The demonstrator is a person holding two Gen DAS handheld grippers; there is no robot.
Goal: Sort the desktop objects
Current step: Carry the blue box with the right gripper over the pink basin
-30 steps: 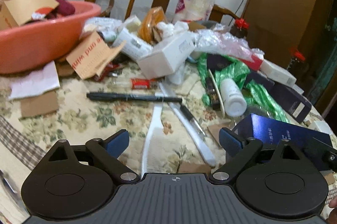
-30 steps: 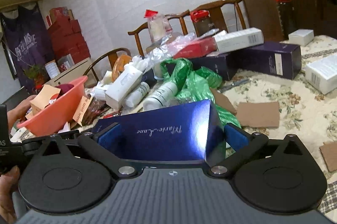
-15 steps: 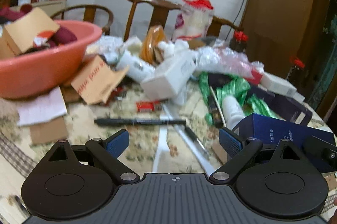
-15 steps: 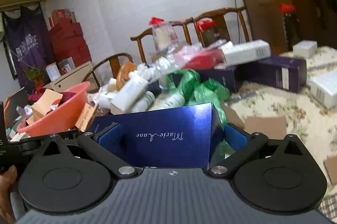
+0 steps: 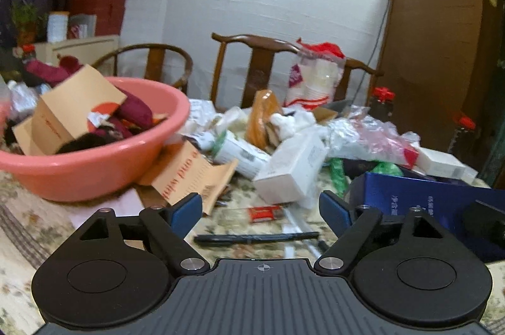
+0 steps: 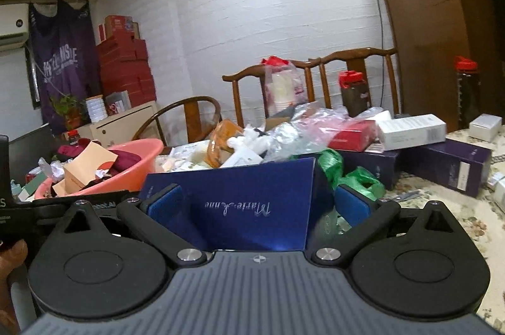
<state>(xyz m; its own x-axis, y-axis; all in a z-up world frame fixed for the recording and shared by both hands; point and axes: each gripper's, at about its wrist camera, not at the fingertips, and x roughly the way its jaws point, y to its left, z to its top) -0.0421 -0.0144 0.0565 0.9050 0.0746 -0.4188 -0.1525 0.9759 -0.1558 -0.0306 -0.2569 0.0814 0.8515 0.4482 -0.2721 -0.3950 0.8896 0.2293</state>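
My right gripper (image 6: 257, 202) is shut on a dark blue "Marie-Anne" box (image 6: 240, 202) and holds it above the table; the box also shows at the right of the left wrist view (image 5: 419, 202). My left gripper (image 5: 260, 208) is open and empty, raised above a black pen (image 5: 255, 238) and a small red packet (image 5: 265, 212). A pink basin (image 5: 94, 164) holding a cardboard box and dark red cloth stands at the left. A heap of white boxes (image 5: 293, 167), bottles and plastic wrap lies in the middle of the table.
Purple boxes (image 6: 451, 167) and a white box (image 6: 410, 131) lie at the right of the table. Green plastic (image 6: 359, 180) lies behind the held box. Wooden chairs (image 5: 252, 63) stand behind the table, a brown cabinet (image 5: 442, 35) at the right.
Both grippers have risen and tilted up, so the table sinks lower in both views. The right gripper still grips the blue box. The left jaws stay open.
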